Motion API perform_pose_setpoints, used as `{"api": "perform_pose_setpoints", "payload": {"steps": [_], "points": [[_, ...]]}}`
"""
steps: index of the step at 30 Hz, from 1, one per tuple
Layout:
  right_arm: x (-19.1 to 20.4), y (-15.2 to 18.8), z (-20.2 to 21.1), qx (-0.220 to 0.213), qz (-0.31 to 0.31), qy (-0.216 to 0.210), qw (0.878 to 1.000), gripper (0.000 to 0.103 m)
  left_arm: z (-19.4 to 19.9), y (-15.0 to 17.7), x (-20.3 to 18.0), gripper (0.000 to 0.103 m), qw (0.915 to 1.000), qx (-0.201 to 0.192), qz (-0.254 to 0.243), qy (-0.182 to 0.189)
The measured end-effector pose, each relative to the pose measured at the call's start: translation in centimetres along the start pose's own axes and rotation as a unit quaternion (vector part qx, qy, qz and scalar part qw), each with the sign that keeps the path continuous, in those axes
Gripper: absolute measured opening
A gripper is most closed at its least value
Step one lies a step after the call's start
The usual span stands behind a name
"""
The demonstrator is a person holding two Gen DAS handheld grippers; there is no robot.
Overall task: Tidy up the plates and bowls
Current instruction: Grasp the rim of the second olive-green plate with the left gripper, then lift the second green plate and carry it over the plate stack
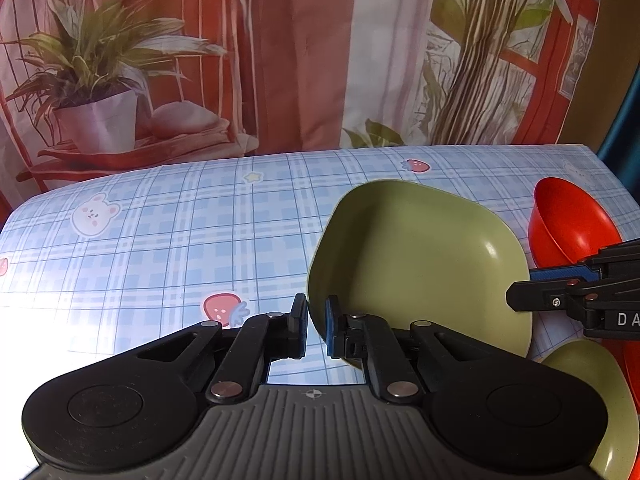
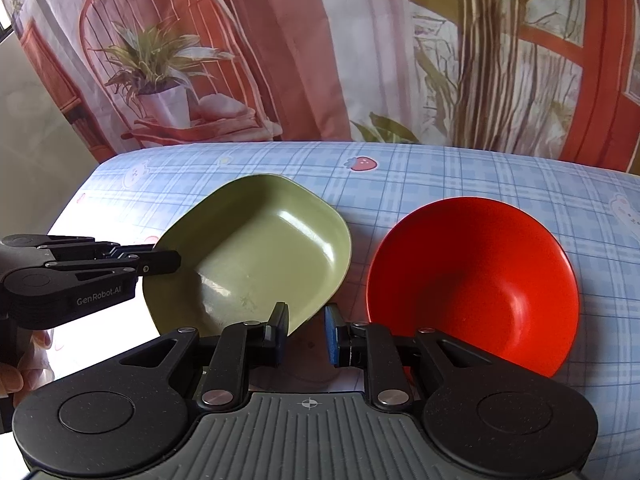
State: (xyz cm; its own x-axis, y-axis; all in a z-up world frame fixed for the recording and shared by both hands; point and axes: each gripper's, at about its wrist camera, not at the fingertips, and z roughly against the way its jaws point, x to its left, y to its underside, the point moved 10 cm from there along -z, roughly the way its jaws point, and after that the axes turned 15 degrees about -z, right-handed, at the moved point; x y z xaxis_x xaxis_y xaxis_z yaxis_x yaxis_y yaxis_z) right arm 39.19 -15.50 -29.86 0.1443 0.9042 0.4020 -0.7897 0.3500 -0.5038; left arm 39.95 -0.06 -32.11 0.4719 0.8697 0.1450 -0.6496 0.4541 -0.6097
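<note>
Gripping the near-left rim of the green plate (image 1: 416, 264), the left gripper (image 1: 317, 326) has one pad outside the rim and the blue pad inside, clamped on it; the plate is tilted, far edge raised off the checked tablecloth (image 1: 160, 248). Same view: red bowl (image 1: 568, 224) sits on the cloth to the right, beyond the plate; the right gripper (image 1: 520, 300) enters from the right edge, tips over the plate's right side, finger gap not readable from here. A second green dish (image 1: 592, 400) shows at the lower right corner, partly cut off. Printed curtain (image 1: 280, 60) hangs behind the table. Right wrist view: the right gripper (image 2: 306, 332) has its fingers apart, nothing between them, hovering at the plate's near-right edge, left pad overlapping the rim of the green plate (image 2: 256, 256). Red bowl (image 2: 472, 284) stands upright just right of the plate, close but whether touching can't be told. The left gripper (image 2: 168, 260) comes in from the left, pinched on the plate's left rim.
</note>
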Motion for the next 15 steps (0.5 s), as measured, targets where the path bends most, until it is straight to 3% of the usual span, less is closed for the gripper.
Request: {"api": "perform_pose_setpoints", "payload": {"steps": [15], "points": [[3.9,-2.6,5.5,-0.094,0.057,-0.02,0.994,0.013,8.8,-2.0,0.6,0.012,0.9965,-0.073,0.021,-0.034]]}}
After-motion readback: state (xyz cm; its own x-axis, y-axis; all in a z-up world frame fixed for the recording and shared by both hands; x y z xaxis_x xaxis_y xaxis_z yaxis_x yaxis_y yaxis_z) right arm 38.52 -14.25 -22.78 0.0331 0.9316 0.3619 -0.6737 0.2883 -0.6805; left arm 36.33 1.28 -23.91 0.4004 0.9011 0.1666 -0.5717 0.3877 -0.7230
